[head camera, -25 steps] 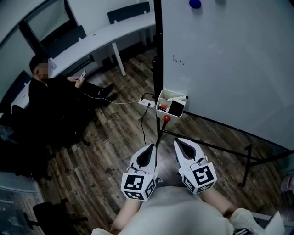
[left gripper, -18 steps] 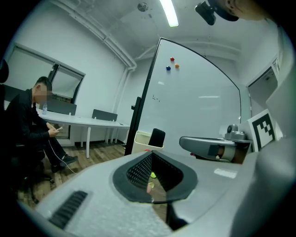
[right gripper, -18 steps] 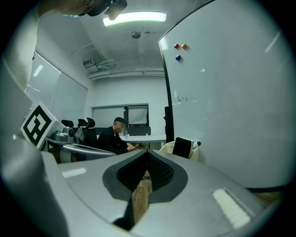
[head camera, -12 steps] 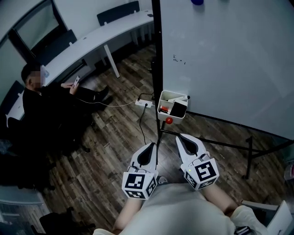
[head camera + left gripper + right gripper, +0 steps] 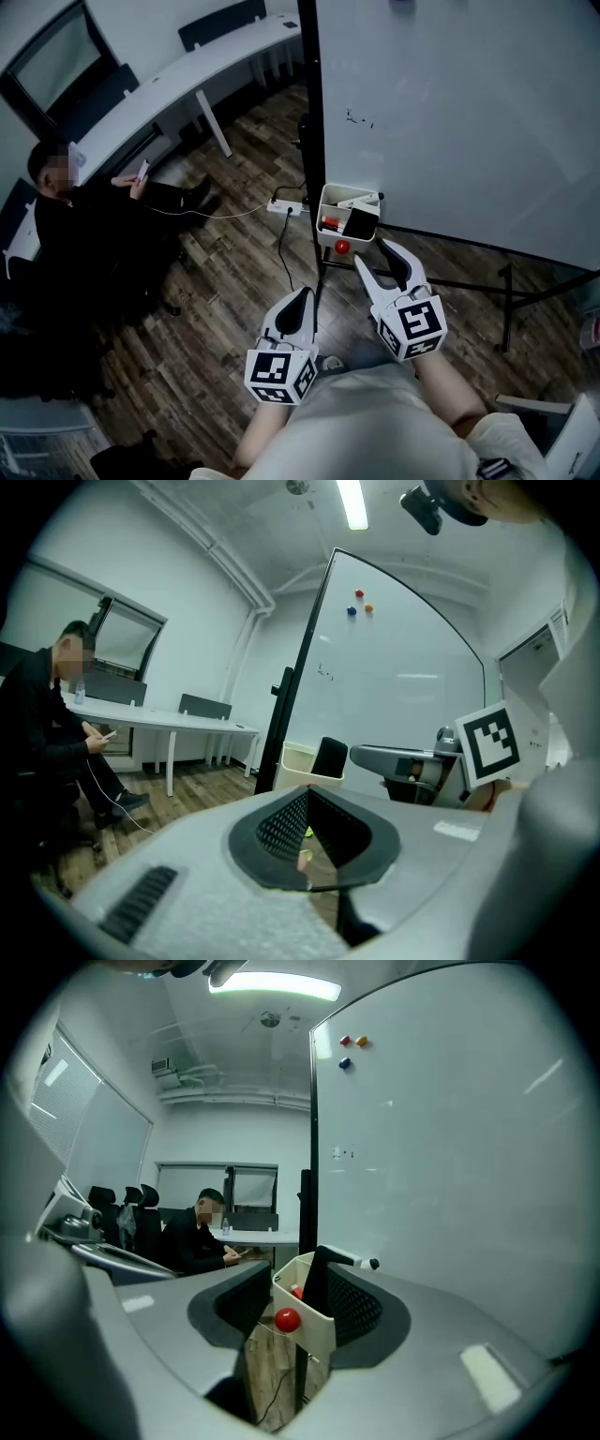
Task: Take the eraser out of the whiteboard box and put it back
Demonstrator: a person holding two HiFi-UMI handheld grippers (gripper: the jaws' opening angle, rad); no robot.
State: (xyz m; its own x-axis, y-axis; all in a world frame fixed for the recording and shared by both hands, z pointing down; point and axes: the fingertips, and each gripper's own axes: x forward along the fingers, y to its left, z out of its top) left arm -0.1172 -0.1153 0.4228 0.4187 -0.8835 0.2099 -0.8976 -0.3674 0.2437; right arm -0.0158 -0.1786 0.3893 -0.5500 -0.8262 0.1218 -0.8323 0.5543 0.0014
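Right gripper [image 5: 375,254] is out in front, jaws apart and just been opening, pads on nothing. Its tips are near the box [image 5: 327,201], just below it in the head view. In the right gripper view the box lines up between the jaws, but whether it sits inside the gap or just ahead is hard to tell, probably ahead.

Left gripper [image 5: 301,296] is lower and further back, jaws together, nothing between them.

Box is white and open-topped, fixed at the lower left corner of the whiteboard [image 5: 450,122], beside the black frame post [image 5: 313,141]. Eraser [image 5: 361,222] is black and stands upright in the right part of the box, top poking above the rim. A white marker [image 5: 358,201] lies across the back of the box, and something red [image 5: 330,222] sits in the left part. A red ball [image 5: 342,247] is on the box's front, at the bottom.

A few small magnets are high up on the board in both gripper views. Faint scribble [image 5: 359,118] on the board.

Wood floor [image 5: 225,291]. A person in black [image 5: 84,225] sits off to the left by a long white desk [image 5: 187,75], holding a phone. A cable [image 5: 281,253] runs across the floor to a power strip [image 5: 286,205].
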